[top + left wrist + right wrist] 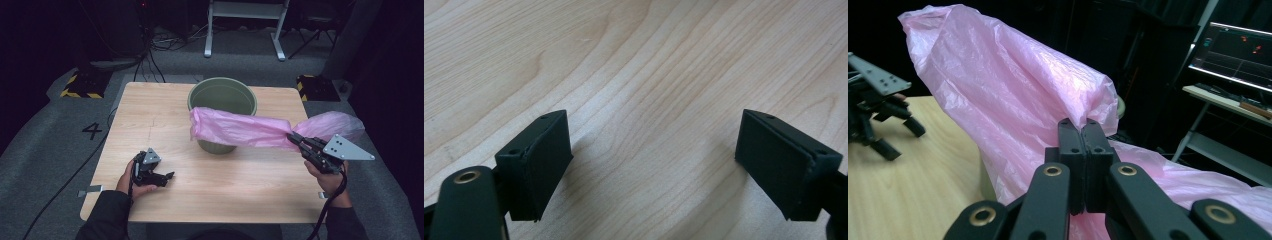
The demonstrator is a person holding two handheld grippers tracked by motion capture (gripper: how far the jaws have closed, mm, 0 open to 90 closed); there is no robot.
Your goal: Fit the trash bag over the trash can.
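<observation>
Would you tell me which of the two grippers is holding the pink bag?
The right gripper, jaws shut on the pink plastic bag; the left gripper rests open.

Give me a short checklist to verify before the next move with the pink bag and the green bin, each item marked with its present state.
1. Right tool clamped on the pink bag: ok, jaws shut on the plastic in the right gripper view.
2. Left tool free to help: ok, jaws wide apart over bare wood, holding nothing.
3. Bag reaches the green bin: ok, it drapes across the bin's near rim.
4. Bag mouth opened over the rim: not ok, the plastic is bunched.
5. Bin upright on the table: ok.
6. Bin empty inside: cannot tell, the bag hides part.
</observation>
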